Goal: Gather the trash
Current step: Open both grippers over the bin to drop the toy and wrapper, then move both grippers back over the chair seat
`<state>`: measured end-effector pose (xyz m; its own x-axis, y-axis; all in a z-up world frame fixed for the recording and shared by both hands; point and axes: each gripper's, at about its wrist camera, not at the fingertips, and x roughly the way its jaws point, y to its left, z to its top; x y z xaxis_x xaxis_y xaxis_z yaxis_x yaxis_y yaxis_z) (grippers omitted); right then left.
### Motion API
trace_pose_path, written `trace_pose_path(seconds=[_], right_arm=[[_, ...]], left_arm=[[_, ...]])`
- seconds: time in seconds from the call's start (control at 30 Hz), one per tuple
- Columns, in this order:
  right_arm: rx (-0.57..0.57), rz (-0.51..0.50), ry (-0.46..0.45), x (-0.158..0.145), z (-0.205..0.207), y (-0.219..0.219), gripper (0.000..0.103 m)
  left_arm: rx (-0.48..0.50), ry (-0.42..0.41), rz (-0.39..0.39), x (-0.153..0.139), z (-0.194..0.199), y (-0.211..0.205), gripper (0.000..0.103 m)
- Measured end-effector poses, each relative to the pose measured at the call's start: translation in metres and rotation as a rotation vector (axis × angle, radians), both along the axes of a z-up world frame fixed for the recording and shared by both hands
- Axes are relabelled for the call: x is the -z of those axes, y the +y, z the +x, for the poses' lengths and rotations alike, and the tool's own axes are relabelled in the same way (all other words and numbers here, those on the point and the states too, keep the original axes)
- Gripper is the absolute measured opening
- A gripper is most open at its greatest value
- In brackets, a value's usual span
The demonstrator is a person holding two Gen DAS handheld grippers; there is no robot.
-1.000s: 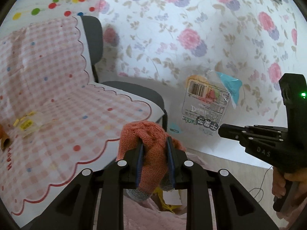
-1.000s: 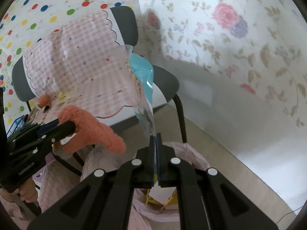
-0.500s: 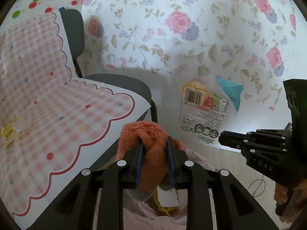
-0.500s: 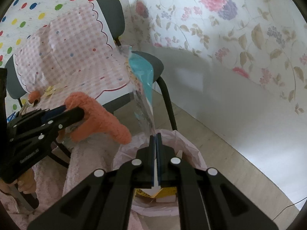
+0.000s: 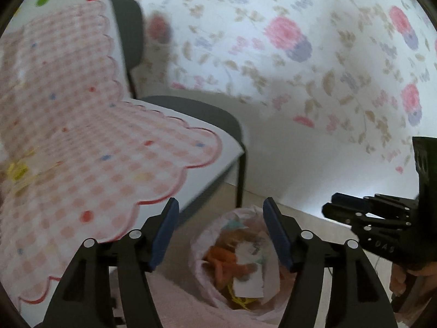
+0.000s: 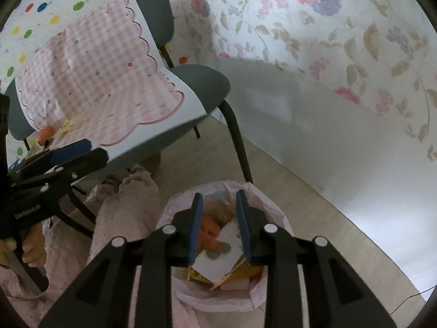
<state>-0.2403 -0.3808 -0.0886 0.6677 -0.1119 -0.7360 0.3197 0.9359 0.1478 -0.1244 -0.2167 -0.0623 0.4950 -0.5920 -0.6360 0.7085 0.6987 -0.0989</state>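
Both loads have left the jaws since a second ago: the orange knitted cloth (image 5: 229, 262) that was clamped in the left gripper (image 5: 220, 235) and the clear snack wrapper that hung from the right gripper (image 6: 218, 221) are gone from between the fingers, and both sets of jaws are opening with nothing between them. That cloth now lies inside the pink trash bag (image 6: 273, 210) on the floor just beside the chair (image 6: 202, 82), among white paper (image 6: 218, 262) and yellow scraps; the wrapper seems to sit at the bag's far side, though blur makes that unsure. Both grippers hang released above the bag's mouth. As for progress, this drop looks done, but more litter seems left: small yellow bits (image 5: 19, 169) and an orange object (image 6: 45, 134) rest on the pink checked sheet (image 5: 82, 125) draped over the chair seat, well apart from the bag, so another pick from there is probably next
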Motion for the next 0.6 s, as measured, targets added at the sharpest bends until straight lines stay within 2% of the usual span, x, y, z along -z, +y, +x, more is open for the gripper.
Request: trace_pose_path(seconds=[0.27,0.6], right_arm=[[-0.132,-0.001,-0.091,-0.039,0.036,0.034,0.025],[-0.343,0.008,-0.140,-0.065,0.124,0.103,0.025]], left_arm=[[-0.207,-0.029,-0.027,-0.029,0.013,0.075,0.066],[-0.534,-0.072,0.026,-0.051,0.028,0.185,0.069]])
